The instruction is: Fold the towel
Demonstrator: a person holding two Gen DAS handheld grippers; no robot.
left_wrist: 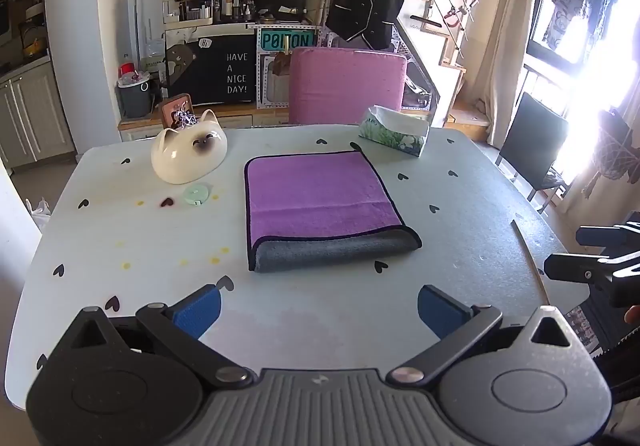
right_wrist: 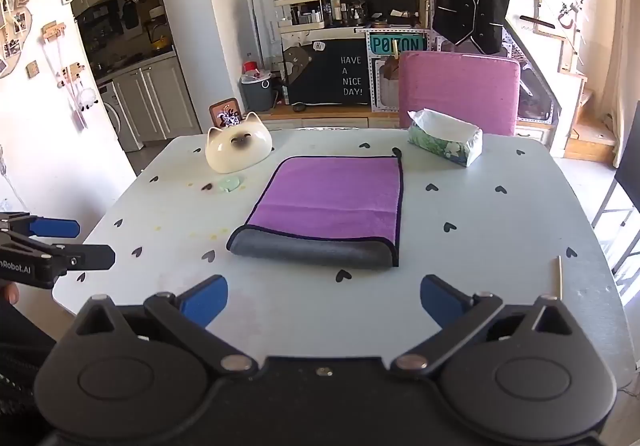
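Both grippers hang over the near edge of the table (left_wrist: 500, 182), empty. Left gripper (left_wrist: 318, 308): blue pads spread wide, nothing between them. Right gripper (right_wrist: 324, 302): same, jaws wide apart, nothing held.

Towel (left_wrist: 324, 202) lies flat mid-table, well apart from both grippers. I read it as already folded once: purple face up, grey underside rolled out along the near edge (right_wrist: 312, 252), so that near edge looks like the fold line and the open hems sit at the far side. Dark trim runs round the sides.

My judgement: next step is a second fold, and neither gripper has a corner yet.

How I'd do it:
- Go for the two near corners, left gripper on the left one (left_wrist: 256, 266), right gripper on the right one (right_wrist: 390, 260). Pinch both layers, otherwise the top sheet slides off.
- Come in low, one pad sliding under the grey roll. It's plump there, easy to get under.
- Lift both together, level, carry to the far edge, lay down, then let go.
- Alternative: fold sideways. Can't tell which is wanted.

Watch:
- Tissue box (left_wrist: 394, 130) sits just beyond the far right corner; don't overshoot.
- Cat bowl (left_wrist: 188, 152) and the small green disc (left_wrist: 197, 194) sit left of the towel, near but not touching.
- Thin stick (right_wrist: 559, 276) lies near the right edge, out of the path.
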